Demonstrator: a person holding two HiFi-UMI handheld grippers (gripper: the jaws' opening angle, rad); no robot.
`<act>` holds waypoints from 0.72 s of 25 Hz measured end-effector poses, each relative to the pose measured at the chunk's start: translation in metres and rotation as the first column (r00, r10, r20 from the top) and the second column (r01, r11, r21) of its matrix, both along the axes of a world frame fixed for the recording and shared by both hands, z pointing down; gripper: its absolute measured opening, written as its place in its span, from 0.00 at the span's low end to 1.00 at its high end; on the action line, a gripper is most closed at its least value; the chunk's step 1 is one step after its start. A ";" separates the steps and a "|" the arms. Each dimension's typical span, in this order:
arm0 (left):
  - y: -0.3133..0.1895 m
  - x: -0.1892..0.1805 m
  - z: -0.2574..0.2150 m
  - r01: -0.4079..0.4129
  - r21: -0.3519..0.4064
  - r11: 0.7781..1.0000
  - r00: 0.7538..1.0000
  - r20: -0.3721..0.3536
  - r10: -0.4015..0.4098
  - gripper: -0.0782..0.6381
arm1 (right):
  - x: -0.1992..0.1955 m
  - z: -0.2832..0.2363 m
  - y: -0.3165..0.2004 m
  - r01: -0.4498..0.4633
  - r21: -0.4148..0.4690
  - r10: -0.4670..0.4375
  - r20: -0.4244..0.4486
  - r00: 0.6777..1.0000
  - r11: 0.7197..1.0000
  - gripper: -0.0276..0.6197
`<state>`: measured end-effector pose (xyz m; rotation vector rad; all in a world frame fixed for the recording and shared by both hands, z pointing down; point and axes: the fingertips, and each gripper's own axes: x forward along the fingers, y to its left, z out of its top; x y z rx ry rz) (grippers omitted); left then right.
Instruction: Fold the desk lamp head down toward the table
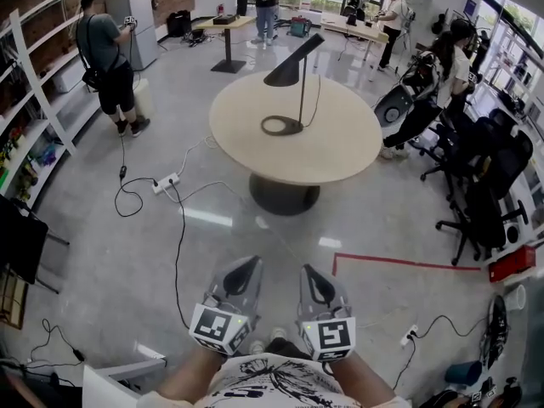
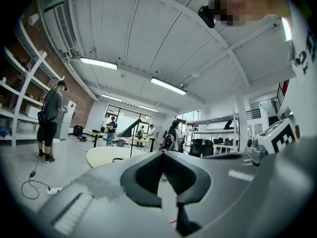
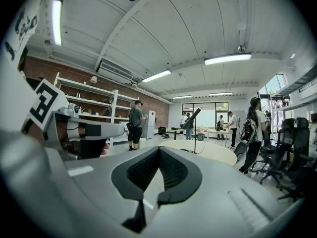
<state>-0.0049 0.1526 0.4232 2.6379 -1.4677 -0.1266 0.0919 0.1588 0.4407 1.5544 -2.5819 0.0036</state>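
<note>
The black desk lamp (image 1: pixel 293 62) stands on the round beige table (image 1: pixel 340 143) far ahead of me. Its cone head is tilted up on a thin upright stem, above a ring base (image 1: pixel 282 126). Low by my body, the left gripper (image 1: pixel 251 262) and right gripper (image 1: pixel 307 269) hang over the floor, well short of the table. Both are shut with nothing between their fingers. In the left gripper view the lamp (image 2: pixel 130 129) is small and distant beyond the shut left gripper (image 2: pixel 162 152). In the right gripper view the lamp (image 3: pixel 192 117) shows beyond the shut right gripper (image 3: pixel 159 148).
A white power strip (image 1: pixel 166 182) and black cables lie on the floor left of the table's pedestal (image 1: pixel 284 195). A red tape line (image 1: pixel 399 263) marks the floor at right. Black office chairs (image 1: pixel 484 185) crowd the right side. A person (image 1: pixel 106 58) stands by shelves at left.
</note>
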 end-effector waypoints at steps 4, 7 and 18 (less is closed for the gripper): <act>0.004 0.005 0.002 -0.023 0.000 1.000 1.000 0.017 0.023 0.11 | -0.005 -0.002 0.001 0.013 0.005 -0.013 -0.014 1.000 1.000 0.05; 0.005 0.014 0.005 -0.044 0.016 0.999 0.998 0.044 0.044 0.11 | -0.003 -0.002 -0.002 0.012 0.003 -0.012 -0.014 1.000 1.000 0.05; -0.004 0.016 0.015 -0.053 -0.013 0.998 0.997 0.051 0.054 0.11 | -0.004 -0.002 -0.012 0.015 0.004 -0.015 -0.029 0.999 1.000 0.05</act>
